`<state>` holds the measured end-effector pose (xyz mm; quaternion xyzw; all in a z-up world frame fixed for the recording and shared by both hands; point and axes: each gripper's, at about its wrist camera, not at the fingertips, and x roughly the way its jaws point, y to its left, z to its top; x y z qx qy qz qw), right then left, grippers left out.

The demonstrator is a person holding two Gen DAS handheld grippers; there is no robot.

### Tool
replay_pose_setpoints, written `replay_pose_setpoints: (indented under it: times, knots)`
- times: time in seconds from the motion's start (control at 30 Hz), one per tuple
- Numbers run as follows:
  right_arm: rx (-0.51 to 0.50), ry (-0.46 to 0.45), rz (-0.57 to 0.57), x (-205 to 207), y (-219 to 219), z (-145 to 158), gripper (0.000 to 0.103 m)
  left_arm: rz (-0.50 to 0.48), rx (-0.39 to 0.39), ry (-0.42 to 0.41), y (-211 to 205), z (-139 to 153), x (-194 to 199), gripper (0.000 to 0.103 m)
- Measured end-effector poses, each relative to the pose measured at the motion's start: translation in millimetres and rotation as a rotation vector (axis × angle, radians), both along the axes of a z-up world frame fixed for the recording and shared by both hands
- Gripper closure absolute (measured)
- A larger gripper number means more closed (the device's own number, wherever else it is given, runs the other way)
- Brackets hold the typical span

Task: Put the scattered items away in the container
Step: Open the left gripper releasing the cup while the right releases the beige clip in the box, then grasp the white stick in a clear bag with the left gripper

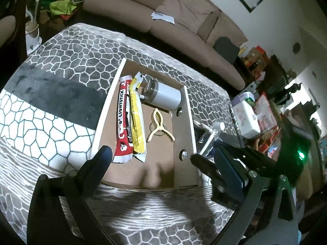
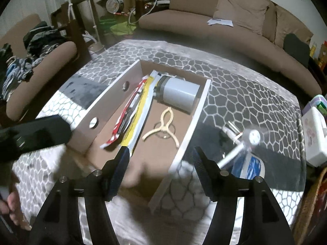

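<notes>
An open white-walled box (image 1: 189,114) (image 2: 199,110) sits on the patterned blanket. Inside lie a red lightstick packet (image 1: 123,122) (image 2: 126,118), a yellow packet (image 1: 138,120) (image 2: 141,114), a grey-white cylinder (image 1: 163,97) (image 2: 177,95) and a beige clip (image 1: 160,127) (image 2: 163,128). A white-capped tube in clear packaging (image 1: 210,136) (image 2: 243,147) lies on the blanket just right of the box. My left gripper (image 1: 151,158) is open over the box's near end. My right gripper (image 2: 161,158) is open above the box's right wall, left of the tube.
A brown sofa (image 1: 184,20) (image 2: 235,24) runs behind the table. A white plastic case (image 1: 245,118) (image 2: 314,138) sits off the blanket's right edge. A chair with piled clothes (image 2: 30,55) stands at the left. The other gripper's black body (image 2: 34,134) shows at the left.
</notes>
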<state>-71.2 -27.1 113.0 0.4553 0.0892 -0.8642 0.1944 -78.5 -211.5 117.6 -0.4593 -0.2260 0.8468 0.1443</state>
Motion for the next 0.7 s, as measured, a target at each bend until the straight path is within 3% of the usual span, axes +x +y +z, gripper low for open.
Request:
replay_pose_setpoints:
  times: [0.1, 0.23, 0.33, 0.53, 0.7]
  knots:
    - [-0.026, 0.012, 0.006, 18, 10, 7, 0.036, -0.011, -0.015, 0.003, 5, 1, 3, 0.003]
    - [-0.079, 0.03, -0.029, 37, 45, 15, 0.023, -0.042, -0.022, 0.019, 19, 2, 9, 0.0]
    - [-0.066, 0.041, -0.084, 45, 80, 12, 0.023, -0.096, -0.018, 0.038, 39, 5, 16, 0.0]
    - [-0.114, 0.024, -0.217, 47, 153, -4, 0.022, -0.269, -0.092, 0.098, 106, 6, 27, 0.0]
    - [-0.14, -0.001, -0.264, 37, 187, -24, 0.022, -0.328, -0.154, 0.117, 151, -1, 26, 0.0]
